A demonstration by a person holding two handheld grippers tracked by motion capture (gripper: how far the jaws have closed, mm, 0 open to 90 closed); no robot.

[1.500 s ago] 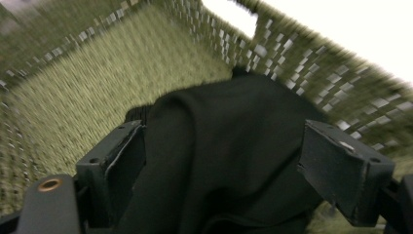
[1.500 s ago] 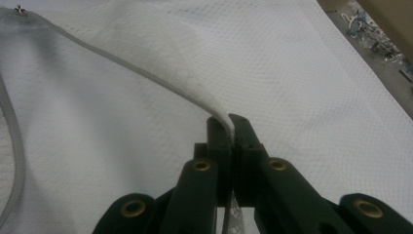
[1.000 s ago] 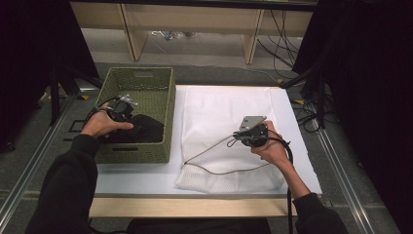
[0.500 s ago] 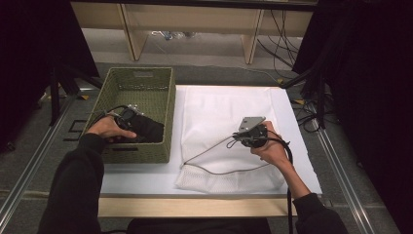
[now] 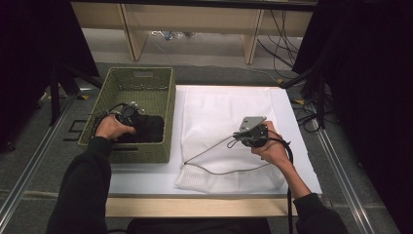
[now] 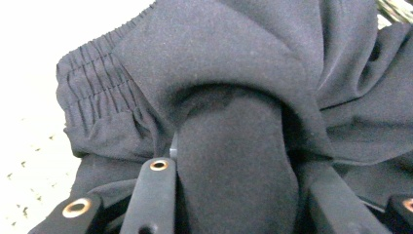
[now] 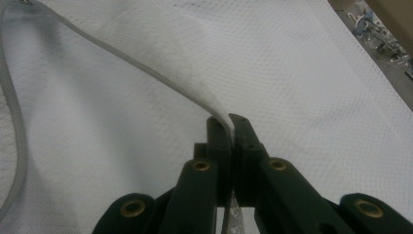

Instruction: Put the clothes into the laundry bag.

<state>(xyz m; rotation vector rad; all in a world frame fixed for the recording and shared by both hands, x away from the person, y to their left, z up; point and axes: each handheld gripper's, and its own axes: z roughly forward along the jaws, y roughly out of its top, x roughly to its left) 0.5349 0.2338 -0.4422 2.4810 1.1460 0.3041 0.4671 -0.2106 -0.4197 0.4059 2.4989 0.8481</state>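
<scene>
A black garment (image 5: 148,127) lies in the green woven basket (image 5: 146,75) at the table's left. My left gripper (image 5: 129,113) is down on it; its jaws have just been closing and now pinch a thick fold of the black garment (image 6: 234,58) between them. On the white table cover lies a white mesh bag (image 5: 224,112) with a grey zipper edge (image 5: 214,168). My right gripper (image 5: 243,134) holds the bag's upper layer lifted. In the right gripper view my right gripper (image 7: 230,122) is shut on that grey zipper edge (image 7: 122,53) of the mesh bag (image 7: 302,73).
The white table cover (image 5: 292,126) ends at a wooden front edge (image 5: 195,207). Cables (image 5: 311,112) hang off the table's right side. Wooden shelf legs (image 5: 251,46) stand behind the table, and a metal rail (image 5: 29,165) runs along the floor at the left.
My left hand has sunk lower into the basket onto the black garment, and its jaws have closed on a fold of it. The right hand and the bag have not moved.
</scene>
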